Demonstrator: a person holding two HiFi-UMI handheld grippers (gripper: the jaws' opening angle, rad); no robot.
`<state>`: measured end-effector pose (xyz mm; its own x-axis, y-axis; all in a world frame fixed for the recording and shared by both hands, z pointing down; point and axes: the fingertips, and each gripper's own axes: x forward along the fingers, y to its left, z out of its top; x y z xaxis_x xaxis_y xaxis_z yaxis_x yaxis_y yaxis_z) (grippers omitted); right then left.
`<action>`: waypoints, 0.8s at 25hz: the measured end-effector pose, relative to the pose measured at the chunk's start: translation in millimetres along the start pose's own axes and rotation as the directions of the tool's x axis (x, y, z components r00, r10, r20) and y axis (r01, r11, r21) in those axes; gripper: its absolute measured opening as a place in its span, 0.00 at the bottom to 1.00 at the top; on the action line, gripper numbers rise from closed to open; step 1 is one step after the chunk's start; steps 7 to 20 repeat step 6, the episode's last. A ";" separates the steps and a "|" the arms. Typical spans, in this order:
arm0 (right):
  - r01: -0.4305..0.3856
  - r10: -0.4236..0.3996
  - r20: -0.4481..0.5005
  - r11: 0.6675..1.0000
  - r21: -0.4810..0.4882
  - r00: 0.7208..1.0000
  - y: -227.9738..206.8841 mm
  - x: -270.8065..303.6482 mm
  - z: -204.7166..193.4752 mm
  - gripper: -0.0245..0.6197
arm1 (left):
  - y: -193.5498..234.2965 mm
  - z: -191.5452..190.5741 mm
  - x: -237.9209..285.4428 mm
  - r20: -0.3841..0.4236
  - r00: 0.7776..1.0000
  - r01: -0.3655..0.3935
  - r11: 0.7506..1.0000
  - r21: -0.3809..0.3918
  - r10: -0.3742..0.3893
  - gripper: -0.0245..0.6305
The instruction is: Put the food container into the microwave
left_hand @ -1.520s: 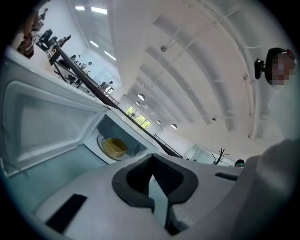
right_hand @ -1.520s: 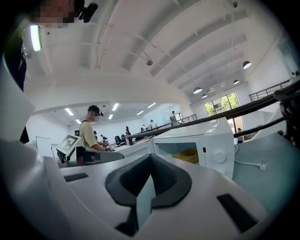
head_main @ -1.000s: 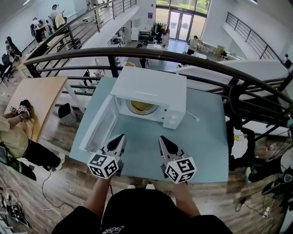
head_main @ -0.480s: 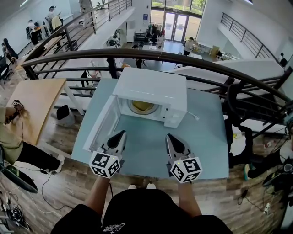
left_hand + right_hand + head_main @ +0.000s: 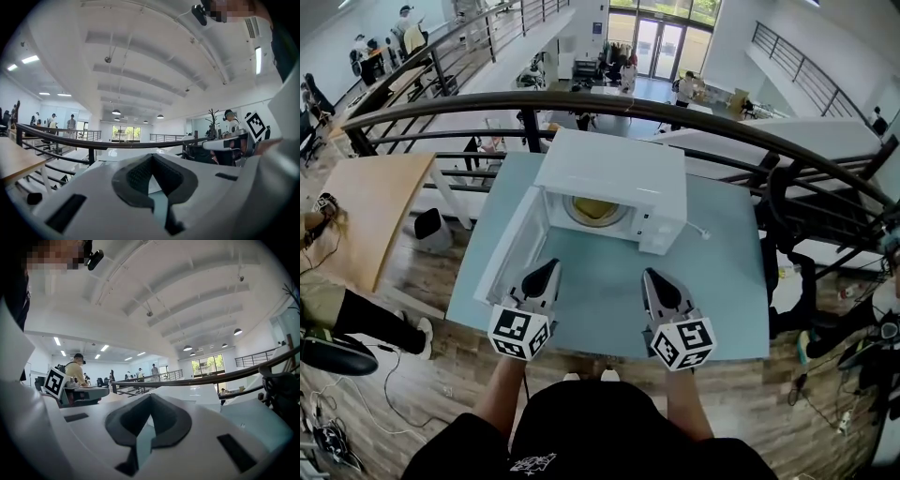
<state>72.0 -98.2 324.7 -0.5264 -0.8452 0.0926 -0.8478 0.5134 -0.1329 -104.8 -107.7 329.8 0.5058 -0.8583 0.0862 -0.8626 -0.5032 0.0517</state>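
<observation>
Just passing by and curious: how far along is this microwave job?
Done: a yellowish food container sits inside the microwave. In hand: nothing; the left gripper and right gripper are shut and empty. Left: probably closing the open door.

microwave (image 5: pixel 614 169): white casing, smooth, faintly glossy; tabletop (image 5: pixel 722 281): pale teal, matt, smooth; railing (image 5: pixel 581 98): dark metal; floor (image 5: pixel 403 394): wood planks.
</observation>
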 end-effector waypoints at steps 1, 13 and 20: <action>0.000 0.000 0.001 1.000 -0.002 1.000 -0.5 -0.2 -0.1 0.05 | -0.8 1.0 0.1 0.006 1.000 0.000 1.000 0.006 0.000 0.05; 0.009 -0.009 0.013 1.000 -0.006 1.000 10.5 -1.3 5.0 0.05 | -0.6 12.2 -9.5 0.033 0.999 0.022 1.000 0.022 -0.023 0.05; 0.009 -0.009 0.013 1.000 -0.006 1.000 10.5 -1.3 5.0 0.05 | -0.6 12.2 -9.5 0.033 0.999 0.022 1.000 0.022 -0.023 0.05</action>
